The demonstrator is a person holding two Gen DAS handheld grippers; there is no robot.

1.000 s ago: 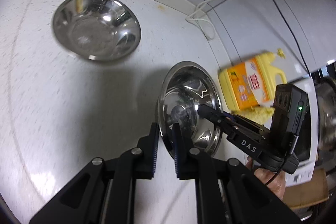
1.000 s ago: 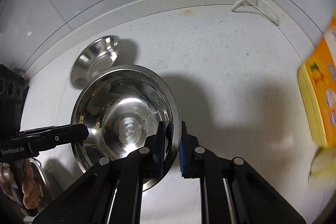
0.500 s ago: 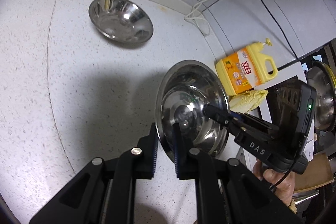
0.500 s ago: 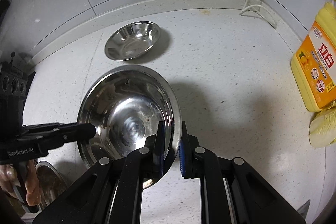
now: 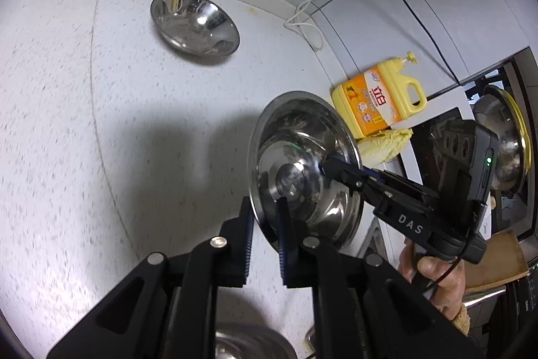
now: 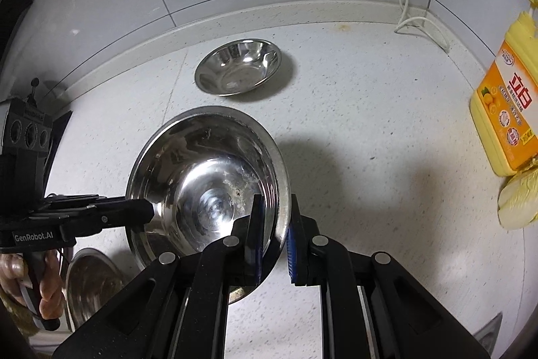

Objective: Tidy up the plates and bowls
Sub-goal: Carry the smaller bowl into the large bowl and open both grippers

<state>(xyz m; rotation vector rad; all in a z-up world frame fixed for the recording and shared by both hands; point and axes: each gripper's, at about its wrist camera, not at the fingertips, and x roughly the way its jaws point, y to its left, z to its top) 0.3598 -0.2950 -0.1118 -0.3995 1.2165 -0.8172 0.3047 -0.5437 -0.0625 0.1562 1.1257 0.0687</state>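
A large steel bowl [image 5: 299, 137] hangs tilted above the white speckled counter [image 5: 84, 140], held by two grippers at opposite sides of its rim. My left gripper [image 5: 265, 219] is shut on the near rim in the left wrist view, and the right gripper's fingers [image 5: 339, 169] pinch the far side. In the right wrist view the same bowl [image 6: 201, 157] has its rim between my right gripper [image 6: 274, 226], shut on it. A smaller steel bowl [image 5: 195, 22] [image 6: 238, 66] rests upright on the counter near the back wall.
A yellow detergent bottle [image 6: 504, 110] and a pale cabbage [image 6: 517, 204] stand at the right. A white cable [image 6: 420, 26] trails from the wall sockets. Another steel bowl [image 6: 90, 285] lies low at the left, under the hand. A steel pot [image 5: 504, 140] sits far right.
Both grippers have drawn back and up with the large bowl still gripped. The small bowl now looks farther away, and more wall, sockets and the bottle have come into view.
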